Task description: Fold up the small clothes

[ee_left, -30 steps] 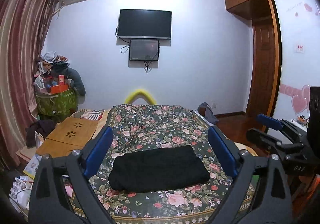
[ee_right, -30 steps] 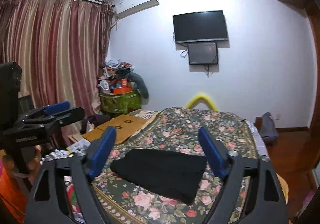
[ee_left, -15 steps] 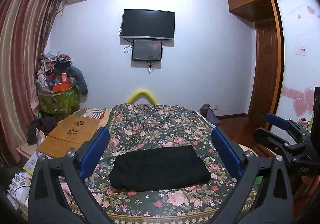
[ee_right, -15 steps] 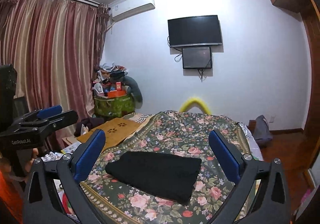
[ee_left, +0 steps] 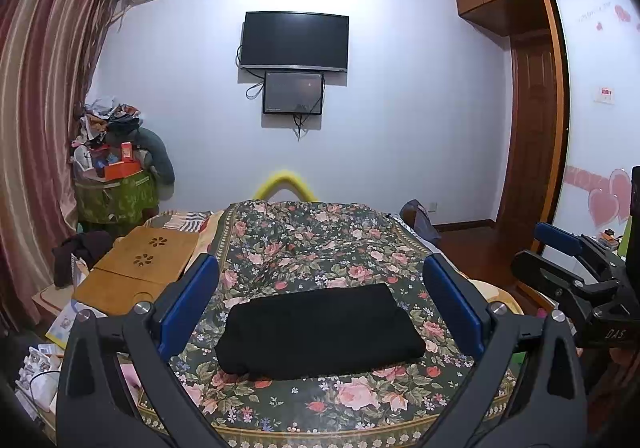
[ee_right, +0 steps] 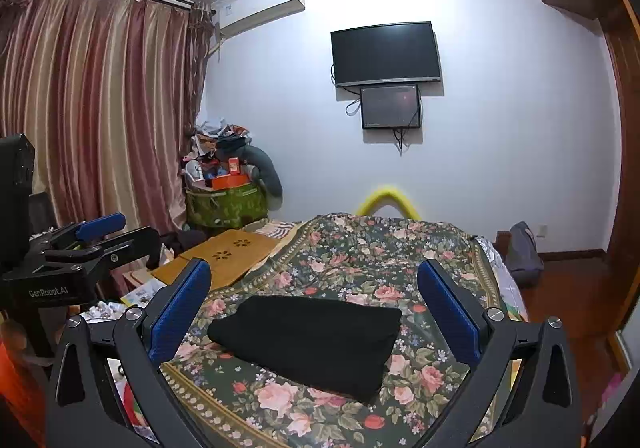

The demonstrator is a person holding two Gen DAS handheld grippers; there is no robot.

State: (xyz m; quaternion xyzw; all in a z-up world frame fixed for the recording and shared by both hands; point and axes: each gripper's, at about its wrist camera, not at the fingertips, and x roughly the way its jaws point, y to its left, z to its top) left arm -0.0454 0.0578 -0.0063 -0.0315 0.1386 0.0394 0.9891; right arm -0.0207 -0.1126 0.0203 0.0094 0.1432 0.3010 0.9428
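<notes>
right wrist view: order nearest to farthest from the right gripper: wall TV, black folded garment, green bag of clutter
1. black folded garment: on the floral bedspread, just ahead of the open right gripper.
2. green bag of clutter: far left corner by the curtain.
3. wall TV: high on the back wall.

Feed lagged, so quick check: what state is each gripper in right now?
Left gripper: open, holding nothing; black garment lies folded on the bed.
Right gripper: open, holding nothing.
</notes>
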